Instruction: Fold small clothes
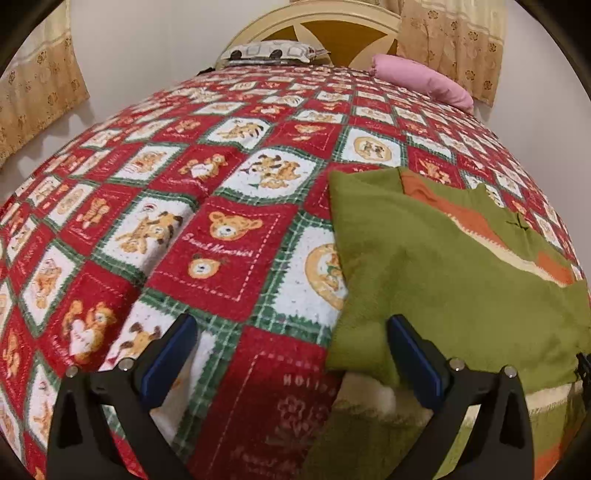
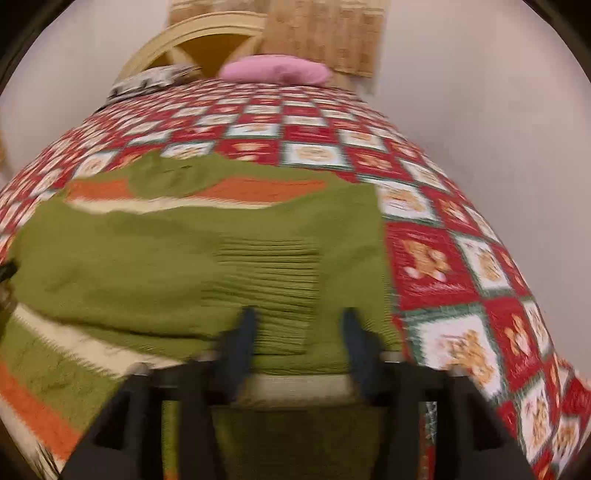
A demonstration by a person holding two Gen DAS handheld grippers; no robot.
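A green knitted sweater with orange and cream stripes lies folded over itself on the bed, at the right of the left wrist view. My left gripper stands wide open at the sweater's left edge. One of its fingers is over the green cloth and the other is over the bedspread. In the blurred right wrist view the sweater fills the left and middle. My right gripper is open, and a ribbed green part of the sweater lies between its fingers without being pinched.
The bedspread is red, white and green with teddy bears. A pink pillow and a patterned pillow lie by the cream headboard. Floral curtains hang on the walls. The bed's right edge drops off near the wall.
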